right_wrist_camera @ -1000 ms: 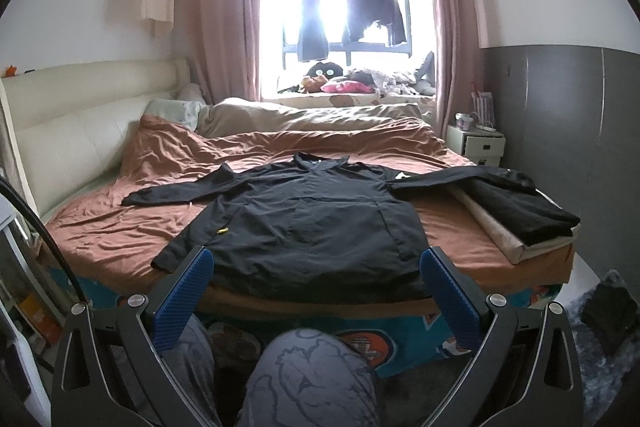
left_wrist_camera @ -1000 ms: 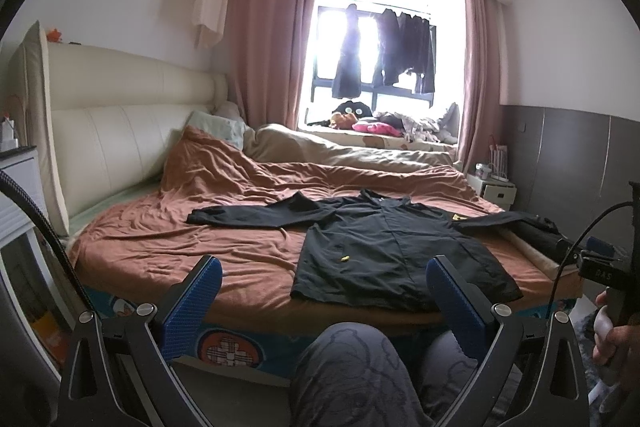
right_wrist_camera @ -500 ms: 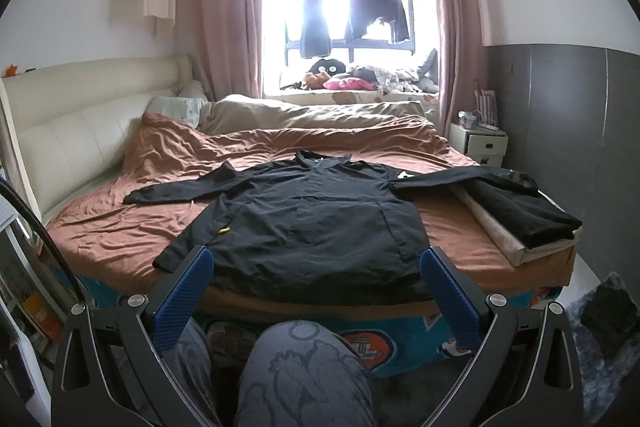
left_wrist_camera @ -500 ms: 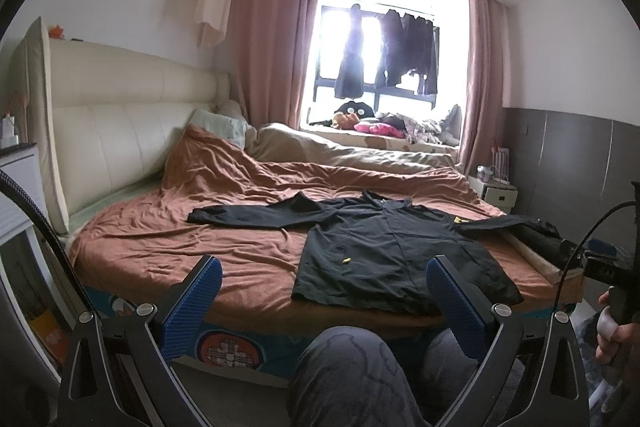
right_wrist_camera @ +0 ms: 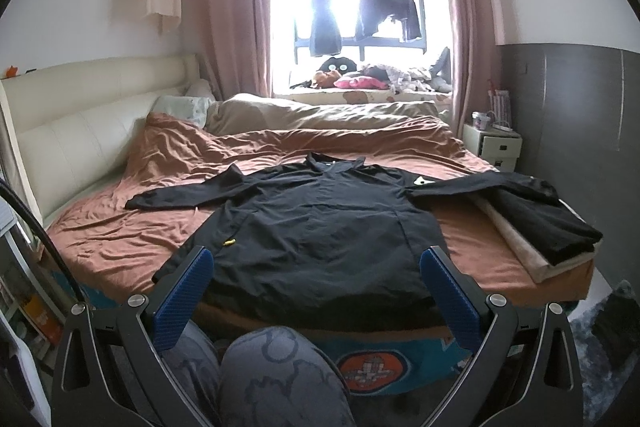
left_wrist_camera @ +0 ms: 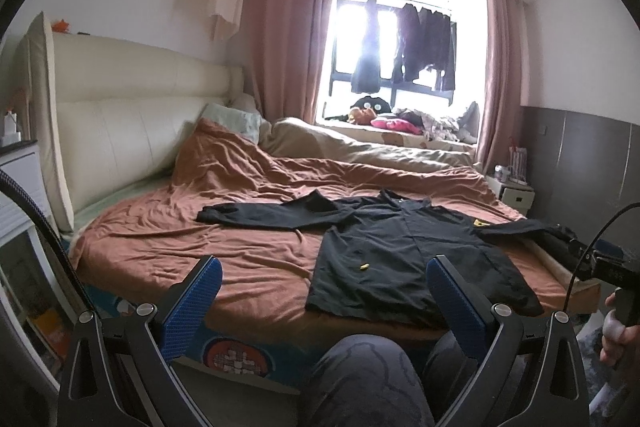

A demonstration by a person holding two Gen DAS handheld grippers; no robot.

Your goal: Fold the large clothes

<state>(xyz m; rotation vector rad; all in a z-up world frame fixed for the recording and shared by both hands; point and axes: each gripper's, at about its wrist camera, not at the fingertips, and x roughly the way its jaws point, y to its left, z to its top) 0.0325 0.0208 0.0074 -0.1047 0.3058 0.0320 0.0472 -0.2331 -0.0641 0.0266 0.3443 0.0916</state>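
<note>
A large black jacket (right_wrist_camera: 316,227) lies flat, face up, on the brown bedsheet (right_wrist_camera: 120,247), sleeves spread left and right; it also shows in the left wrist view (left_wrist_camera: 404,259). Its hem reaches the near bed edge. My right gripper (right_wrist_camera: 316,287) is open and empty, held in front of the hem, short of the bed. My left gripper (left_wrist_camera: 324,295) is open and empty, held off the bed's near edge, left of the jacket's body. The right sleeve end rests on folded dark clothes (right_wrist_camera: 548,227).
A cream headboard (right_wrist_camera: 80,115) runs along the left. A beige duvet (right_wrist_camera: 320,115) lies at the far side under the window. A nightstand (right_wrist_camera: 496,147) stands at the right. My knees (right_wrist_camera: 276,375) are below the grippers. The other hand-held gripper (left_wrist_camera: 616,275) shows at the right.
Both grippers have drifted slightly; the view of the bed has shifted a little. The jacket has not moved. Both grippers stay open.
</note>
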